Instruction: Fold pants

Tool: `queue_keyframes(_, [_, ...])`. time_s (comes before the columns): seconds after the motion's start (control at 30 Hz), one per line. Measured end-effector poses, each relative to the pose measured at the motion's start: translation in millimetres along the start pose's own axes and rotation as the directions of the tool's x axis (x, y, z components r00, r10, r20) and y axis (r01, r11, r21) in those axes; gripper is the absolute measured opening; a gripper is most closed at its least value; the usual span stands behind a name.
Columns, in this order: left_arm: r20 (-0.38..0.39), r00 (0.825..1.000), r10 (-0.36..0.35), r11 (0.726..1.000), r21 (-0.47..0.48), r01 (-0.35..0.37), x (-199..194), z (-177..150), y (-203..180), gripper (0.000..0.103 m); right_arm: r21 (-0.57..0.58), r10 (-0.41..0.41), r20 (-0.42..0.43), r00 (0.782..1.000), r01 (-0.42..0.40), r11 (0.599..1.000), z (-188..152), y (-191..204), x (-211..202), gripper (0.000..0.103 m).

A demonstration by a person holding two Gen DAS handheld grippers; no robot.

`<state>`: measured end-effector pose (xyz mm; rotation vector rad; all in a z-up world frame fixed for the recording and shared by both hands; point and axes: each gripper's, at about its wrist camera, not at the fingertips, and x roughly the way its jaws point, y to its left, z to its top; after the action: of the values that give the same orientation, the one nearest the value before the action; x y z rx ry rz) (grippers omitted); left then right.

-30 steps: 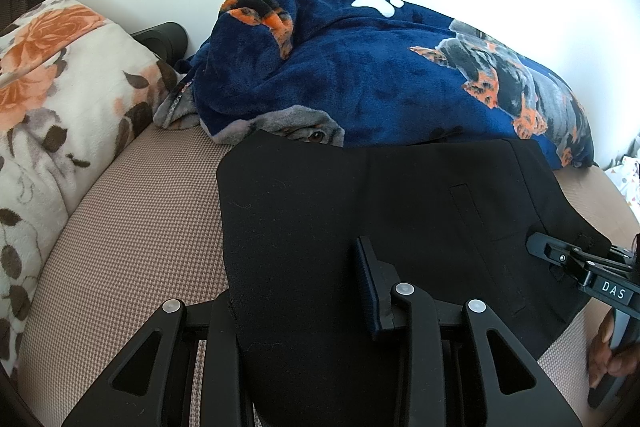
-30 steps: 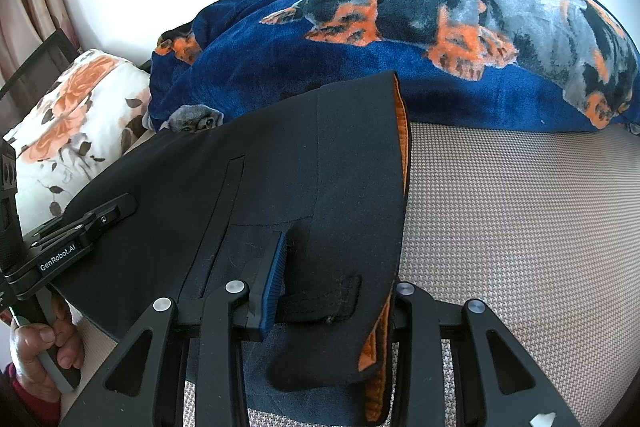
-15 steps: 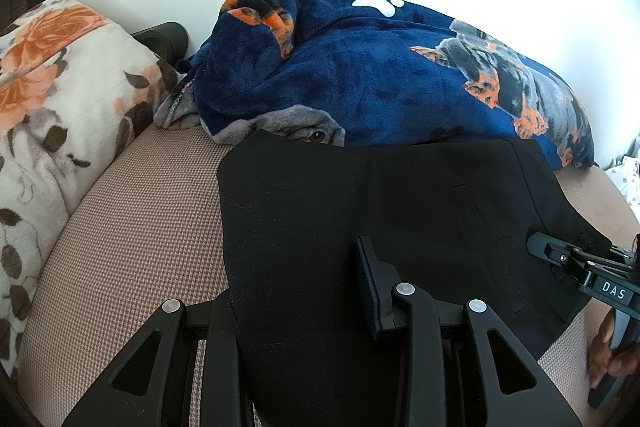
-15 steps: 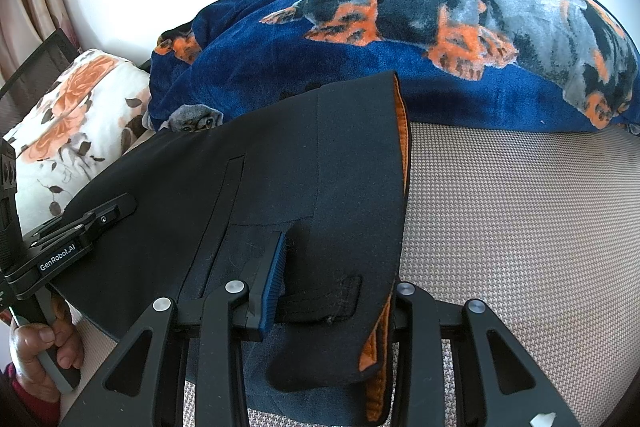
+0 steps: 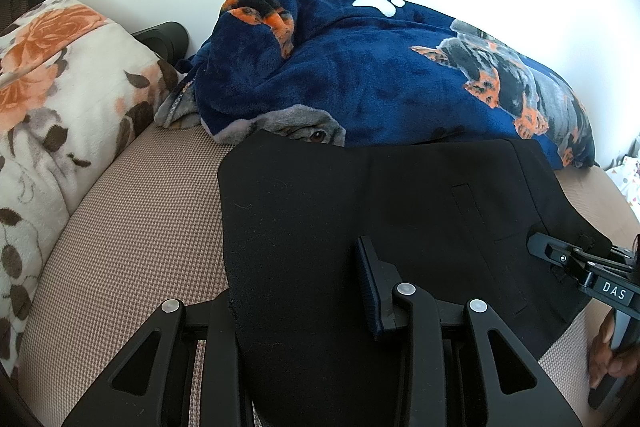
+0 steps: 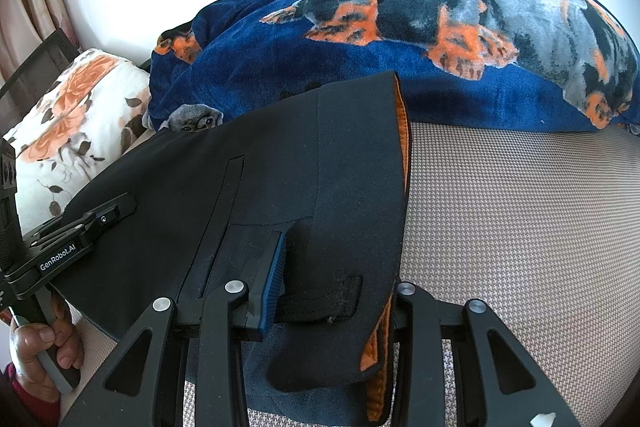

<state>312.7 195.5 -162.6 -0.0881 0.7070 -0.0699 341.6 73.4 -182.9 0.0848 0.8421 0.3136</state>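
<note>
Cloth against matt plastic

Matt black woven pants [image 5: 360, 211] with orange lining; plush fleece blanket [image 5: 360, 75]; fine-checked woven bed cover [image 6: 520, 211]; matt plastic right gripper [image 6: 328, 299] with ribbed pads [image 6: 274, 291].

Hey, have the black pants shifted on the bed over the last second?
No. The pants keep their far edge against the blue dog blanket in both views, as before.

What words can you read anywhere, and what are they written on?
"DAS" is on the right gripper, seen from the left wrist camera.
"GenRobot.AI" is on the left gripper, seen from the right wrist camera.
No words show on the black pants or the dog blanket.
</note>
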Motion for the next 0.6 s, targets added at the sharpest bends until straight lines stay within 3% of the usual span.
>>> queue_keyframes(0.6, [-0.001,1.000,0.003,1.000,0.000,-0.003,0.3,0.4,-0.5,0.036,0.000,-0.006,-0.001,1.000,0.006,1.000,0.9,-0.6,0.6,0.033])
